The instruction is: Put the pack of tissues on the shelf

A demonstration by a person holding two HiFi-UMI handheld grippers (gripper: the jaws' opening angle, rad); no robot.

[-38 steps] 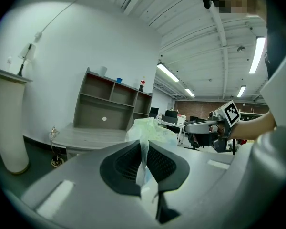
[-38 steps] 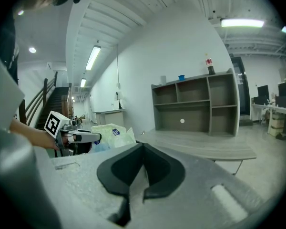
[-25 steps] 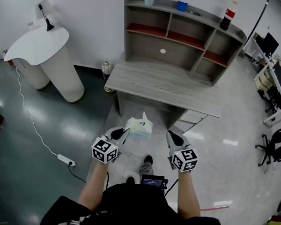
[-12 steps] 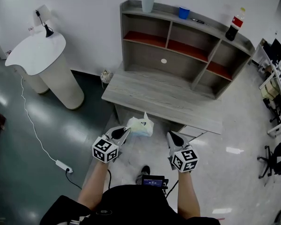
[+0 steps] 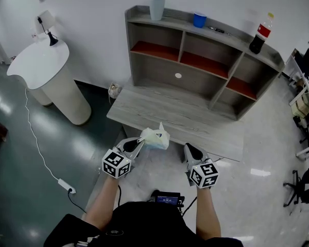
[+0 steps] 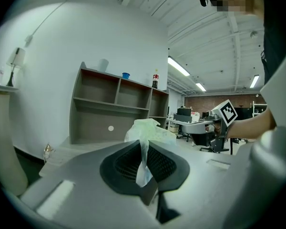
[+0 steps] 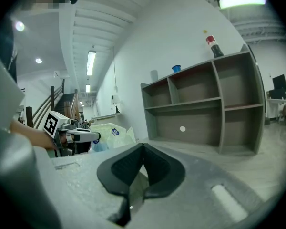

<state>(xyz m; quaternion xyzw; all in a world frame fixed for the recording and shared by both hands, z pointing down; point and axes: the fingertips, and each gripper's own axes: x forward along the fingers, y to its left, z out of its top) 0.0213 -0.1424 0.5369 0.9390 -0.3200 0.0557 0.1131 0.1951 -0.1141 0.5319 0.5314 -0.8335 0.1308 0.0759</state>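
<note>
The pack of tissues point(image 5: 155, 138), pale green and white in a crinkled wrapper, hangs at the front edge of the grey desk point(image 5: 175, 112). My left gripper point(image 5: 139, 141) is shut on a fold of its wrapper; in the left gripper view the film point(image 6: 143, 156) is pinched between the dark pads with the pack point(image 6: 150, 129) bulging beyond. My right gripper point(image 5: 187, 149) is level with it to the right, shut and empty point(image 7: 143, 149). The right gripper view shows the pack point(image 7: 112, 132) at left. The grey shelf unit point(image 5: 195, 60) with red-lined compartments stands at the desk's back.
On the shelf's top are a grey cup point(image 5: 156, 7), a blue cup point(image 5: 199, 19) and a cola bottle point(image 5: 261, 32). A white pedestal table point(image 5: 51, 76) with a lamp stands at left. A power strip point(image 5: 67, 185) and cable lie on the floor. Office chairs are at far right.
Both grippers and the held pack have come closer to the desk; the pack now overlaps its front edge. The grip on the wrapper is the same.
</note>
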